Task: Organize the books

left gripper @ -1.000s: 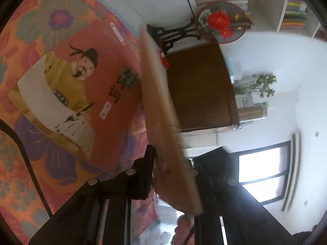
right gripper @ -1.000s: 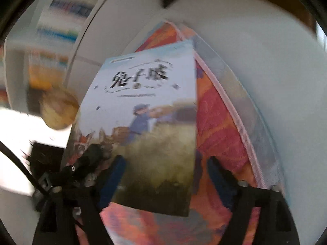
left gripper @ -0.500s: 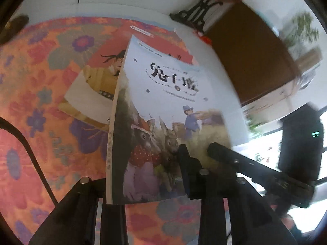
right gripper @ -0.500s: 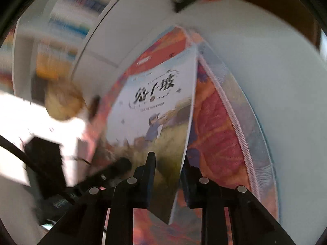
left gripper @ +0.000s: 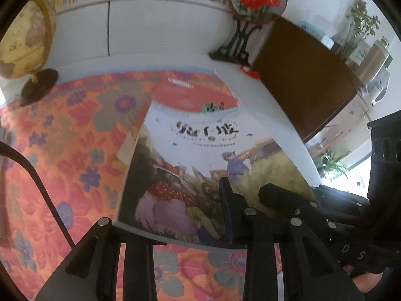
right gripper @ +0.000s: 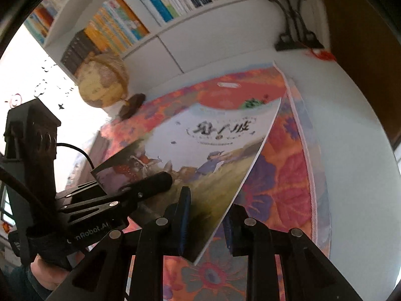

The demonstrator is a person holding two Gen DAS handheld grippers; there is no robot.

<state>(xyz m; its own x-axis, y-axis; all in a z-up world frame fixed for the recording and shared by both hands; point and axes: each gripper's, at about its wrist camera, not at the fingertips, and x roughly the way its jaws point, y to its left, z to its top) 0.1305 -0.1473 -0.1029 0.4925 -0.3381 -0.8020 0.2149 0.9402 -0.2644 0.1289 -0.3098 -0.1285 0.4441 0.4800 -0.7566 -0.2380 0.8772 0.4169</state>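
Tilting rabbit book (left gripper: 200,170) — title end away, long axis fore-aft, both grippers' jaws clamped on its near edge.

Rabbit picture book (left gripper: 208,165) cover, large Chinese title characters, blurred and not legible, left gripper (right gripper: 140,188) body, white lettering "nRobot.AI", first letters hidden, right gripper (left gripper: 288,195) body, white characters "D S".
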